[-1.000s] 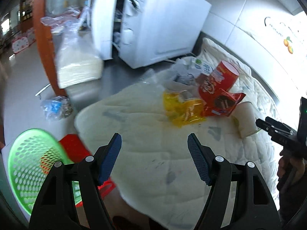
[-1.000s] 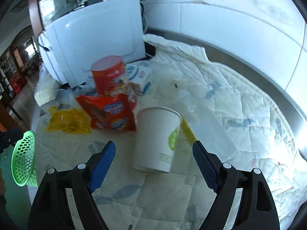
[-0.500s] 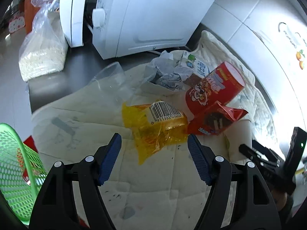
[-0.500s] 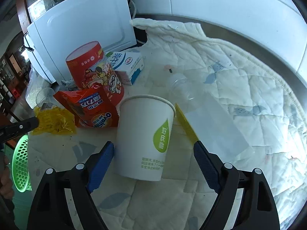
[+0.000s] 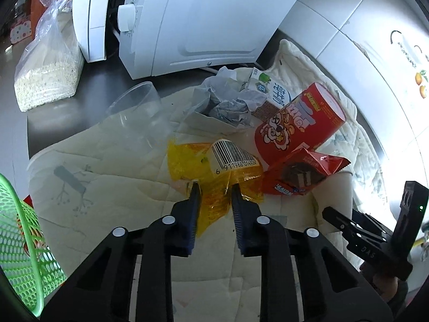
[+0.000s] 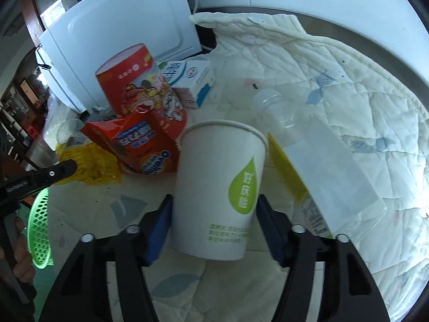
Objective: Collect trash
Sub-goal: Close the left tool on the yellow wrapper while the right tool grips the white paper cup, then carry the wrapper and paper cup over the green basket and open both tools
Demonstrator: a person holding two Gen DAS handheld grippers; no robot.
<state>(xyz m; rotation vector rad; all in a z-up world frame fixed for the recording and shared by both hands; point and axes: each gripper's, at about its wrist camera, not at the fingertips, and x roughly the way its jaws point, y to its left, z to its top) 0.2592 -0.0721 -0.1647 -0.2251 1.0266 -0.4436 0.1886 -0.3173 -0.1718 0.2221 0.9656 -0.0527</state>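
We have the left gripper pinching the yellow wrapper just beside the red snack canister, and the right gripper narrowed around the white paper cup in front of that canister — pads at its walls, firm contact unclear. Squeeze the cup gently so it doesn't crumple, and lift the wrapper clear before swinging to the green basket. The wrapper is crinkly, translucent, barcoded.

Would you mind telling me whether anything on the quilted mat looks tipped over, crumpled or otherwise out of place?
Yes. The red snack canister leans tilted over the red wrapper, a clear plastic cup lies on its side at the mat's edge, and a capless clear bottle lies flat. Crumpled paper sits beside the milk carton.
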